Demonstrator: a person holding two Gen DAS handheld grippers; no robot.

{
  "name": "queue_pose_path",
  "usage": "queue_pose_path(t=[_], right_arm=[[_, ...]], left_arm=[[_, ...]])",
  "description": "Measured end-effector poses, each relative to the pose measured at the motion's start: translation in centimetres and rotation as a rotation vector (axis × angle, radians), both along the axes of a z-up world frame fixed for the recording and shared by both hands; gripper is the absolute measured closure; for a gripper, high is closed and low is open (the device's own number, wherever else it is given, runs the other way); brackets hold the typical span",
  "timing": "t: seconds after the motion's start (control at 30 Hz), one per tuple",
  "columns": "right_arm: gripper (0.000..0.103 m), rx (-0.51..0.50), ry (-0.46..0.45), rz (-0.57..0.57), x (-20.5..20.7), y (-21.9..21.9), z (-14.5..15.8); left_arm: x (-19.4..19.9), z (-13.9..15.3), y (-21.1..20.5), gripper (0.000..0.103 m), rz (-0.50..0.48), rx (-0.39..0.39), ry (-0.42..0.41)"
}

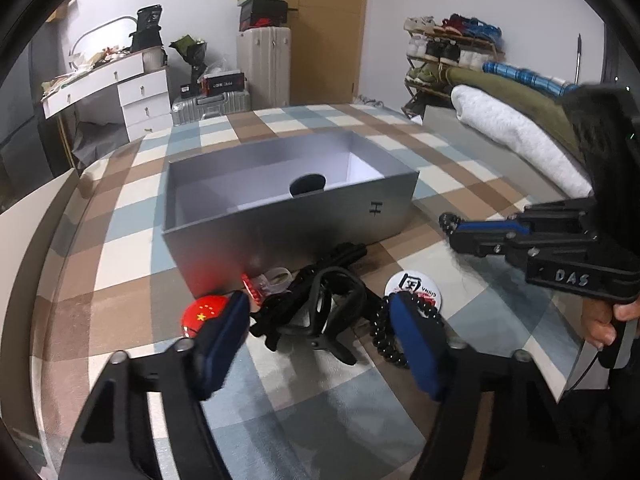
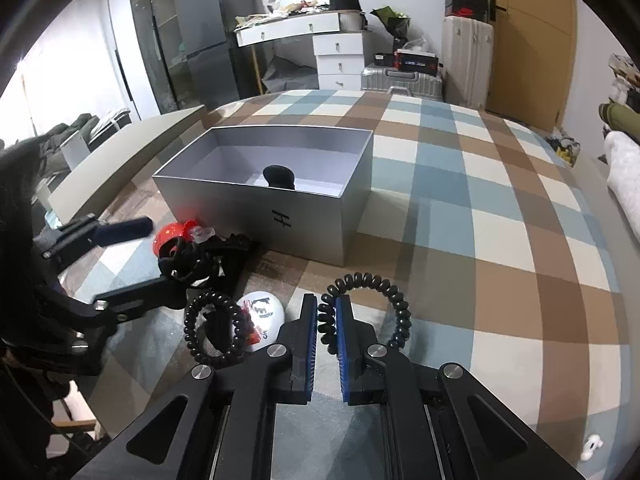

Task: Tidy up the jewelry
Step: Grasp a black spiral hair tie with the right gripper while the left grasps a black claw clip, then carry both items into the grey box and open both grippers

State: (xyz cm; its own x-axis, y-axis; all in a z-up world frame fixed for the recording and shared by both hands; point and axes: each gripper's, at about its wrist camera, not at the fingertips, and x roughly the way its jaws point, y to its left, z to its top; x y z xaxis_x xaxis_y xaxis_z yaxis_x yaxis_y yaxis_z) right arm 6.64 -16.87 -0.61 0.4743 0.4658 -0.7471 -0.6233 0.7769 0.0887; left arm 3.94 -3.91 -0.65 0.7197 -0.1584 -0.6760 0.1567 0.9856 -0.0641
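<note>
Nearest to me, the right gripper (image 2: pixel 328 322) is pinching a black beaded bracelet (image 2: pixel 376 304), its blue pads pressed onto the beads at one side while the rest of the loop arcs free ahead of the fingers. It hangs above the checked bed cover (image 2: pixel 500 240), just short of the silver box (image 2: pixel 280 200). The left gripper (image 1: pixel 320 320) stands spread wide and holds nothing, poised low over the heap that waits in front of the box: a second black bracelet (image 1: pixel 386 336), a white badge (image 1: pixel 412 286), a red flag badge (image 1: pixel 204 314), a tangle of black straps (image 1: pixel 320 304) and a small clear piece (image 1: pixel 276 278).

Further on, the box sits open, with one dark round object (image 2: pixel 280 176) already on its floor.

To my eye the step in hand is carrying the pinched bracelet into the box. Doing it well means lifting enough that the dangling loop clears the near wall, moving over the open middle beside the dark object, and parting the fingers only once the beads are low inside, so they don't bounce or roll out. A steady wrist matters, since the grip is on few beads and the loop could swing. The left gripper is best kept clear of that path.
</note>
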Motion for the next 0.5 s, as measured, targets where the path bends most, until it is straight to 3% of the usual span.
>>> queue_pose_path(t=[0.03, 0.07, 0.13, 0.17, 0.5], right_arm=[[0.095, 0.0, 0.0, 0.002, 0.0, 0.0, 0.0], [0.094, 0.0, 0.0, 0.003, 0.0, 0.1, 0.0], [0.094, 0.004, 0.002, 0.007, 0.0, 0.1, 0.0], [0.094, 0.005, 0.002, 0.008, 0.0, 0.1, 0.1], [0.094, 0.049, -0.012, 0.012, -0.4, -0.3, 0.9]], left_arm=[[0.1, -0.1, -0.1, 0.049, -0.002, 0.0, 0.007], [0.3, -0.3, -0.1, 0.062, -0.005, -0.002, 0.018], [0.4, -0.2, -0.1, 0.066, -0.005, -0.006, 0.02], [0.2, -0.1, -0.1, 0.079, -0.018, -0.018, 0.014], [-1.0, 1.8, 0.4, 0.078, -0.019, -0.049, -0.06]])
